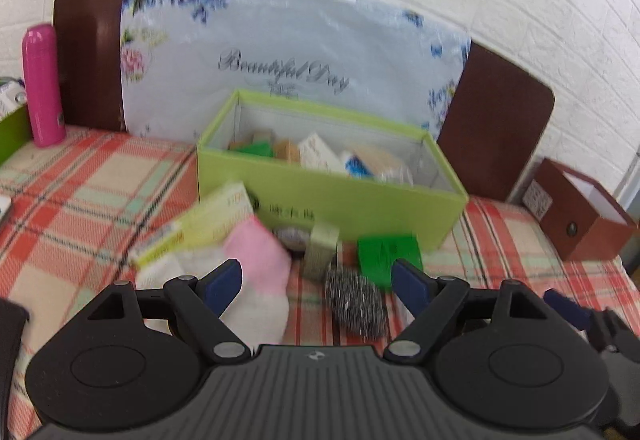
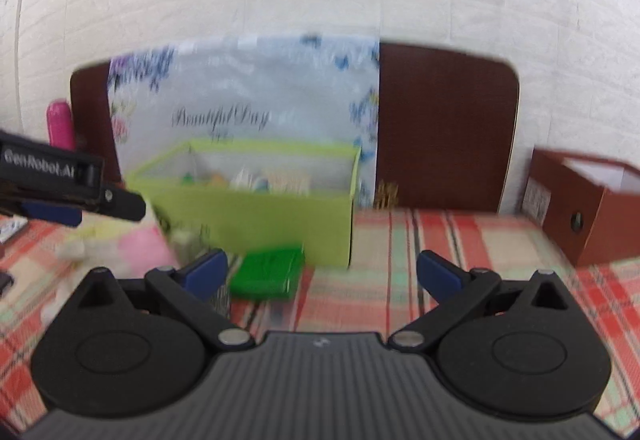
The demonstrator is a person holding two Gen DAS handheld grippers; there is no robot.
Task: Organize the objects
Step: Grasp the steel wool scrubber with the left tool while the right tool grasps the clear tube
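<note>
A lime-green open box (image 1: 332, 195) sits on the plaid tablecloth and holds several small packets. In front of it lie a yellow carton (image 1: 208, 224), a pink and white cloth (image 1: 256, 268), a steel wool scrubber (image 1: 356, 304), a small silver-green box (image 1: 322, 248) and a green block (image 1: 388, 252). My left gripper (image 1: 318, 280) is open and empty, just above the cloth and scrubber. My right gripper (image 2: 322, 272) is open and empty, with the green block (image 2: 268, 272) near its left finger and the green box (image 2: 248, 215) beyond. The left gripper shows at the left of the right wrist view (image 2: 60, 187).
A pink bottle (image 1: 42, 83) stands at the back left. A brown box (image 1: 576, 211) sits at the right; it also shows in the right wrist view (image 2: 588, 207). A floral bag (image 1: 280, 55) leans on a brown headboard (image 1: 496, 131) behind the green box.
</note>
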